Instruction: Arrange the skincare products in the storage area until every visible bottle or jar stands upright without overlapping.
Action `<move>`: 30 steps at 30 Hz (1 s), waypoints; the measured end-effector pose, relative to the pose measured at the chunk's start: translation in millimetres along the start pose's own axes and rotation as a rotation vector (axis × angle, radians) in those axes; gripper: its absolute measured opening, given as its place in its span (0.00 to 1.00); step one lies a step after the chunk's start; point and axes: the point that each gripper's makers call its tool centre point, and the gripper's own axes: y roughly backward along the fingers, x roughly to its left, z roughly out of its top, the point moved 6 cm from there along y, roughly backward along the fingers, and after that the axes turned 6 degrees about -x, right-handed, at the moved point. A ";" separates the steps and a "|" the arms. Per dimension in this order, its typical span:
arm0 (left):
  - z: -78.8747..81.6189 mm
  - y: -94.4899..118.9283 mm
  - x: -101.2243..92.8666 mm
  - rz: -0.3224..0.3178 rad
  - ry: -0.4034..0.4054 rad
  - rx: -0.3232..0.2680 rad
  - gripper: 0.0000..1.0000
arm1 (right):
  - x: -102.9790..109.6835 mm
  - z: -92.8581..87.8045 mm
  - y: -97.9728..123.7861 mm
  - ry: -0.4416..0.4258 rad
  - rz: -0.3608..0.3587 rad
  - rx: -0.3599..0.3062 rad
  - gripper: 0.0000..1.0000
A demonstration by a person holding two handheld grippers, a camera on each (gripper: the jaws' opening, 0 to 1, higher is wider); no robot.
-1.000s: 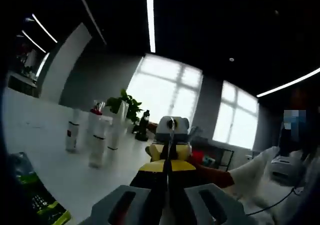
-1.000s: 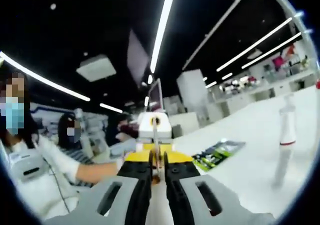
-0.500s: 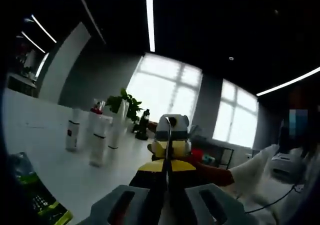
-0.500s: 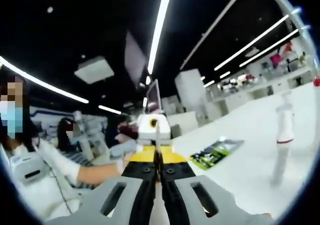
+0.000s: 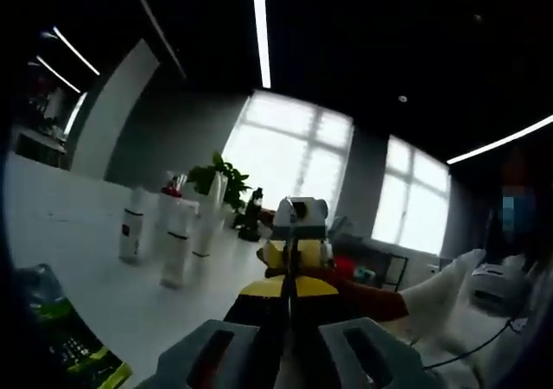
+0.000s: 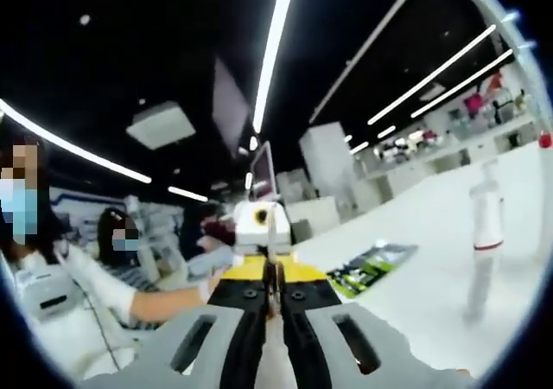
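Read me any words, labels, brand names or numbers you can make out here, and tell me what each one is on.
No text can be read.
White upright bottles on the white table: dark label marks, too blurred.
Flat green-and-black packet: print too small and blurred.

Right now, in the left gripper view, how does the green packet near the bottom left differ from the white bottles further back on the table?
The green packet lies flat on the white table; the white bottles stand upright. The packet is dark with bright green print; the bottles are pale, with small dark labels. The packet sits alone near the camera; the bottles stand grouped further off, before a leafy plant. Both rest on the table, untouched by either gripper.
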 end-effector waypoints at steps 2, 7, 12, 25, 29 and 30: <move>2.2 2.6 -0.1 0.005 0.000 -0.010 0.00 | -2.0 0.7 0.2 0.003 -0.012 -0.008 0.15; 6.7 6.9 1.7 0.014 0.020 -0.042 0.00 | -2.6 2.4 2.3 0.010 -0.018 -0.006 0.05; 5.7 6.1 2.4 -0.004 0.021 -0.047 0.01 | 1.3 3.0 2.5 -0.015 0.005 0.000 0.00; 8.7 8.3 7.0 0.010 0.029 -0.071 0.01 | -3.5 7.9 5.3 -0.013 -0.015 -0.021 0.00; 9.7 8.7 6.9 0.002 0.035 -0.072 0.01 | -1.7 7.2 5.0 -0.014 -0.009 -0.021 0.00; 10.5 9.2 8.1 0.002 0.037 -0.072 0.00 | -1.5 7.2 4.9 -0.014 -0.006 -0.021 0.00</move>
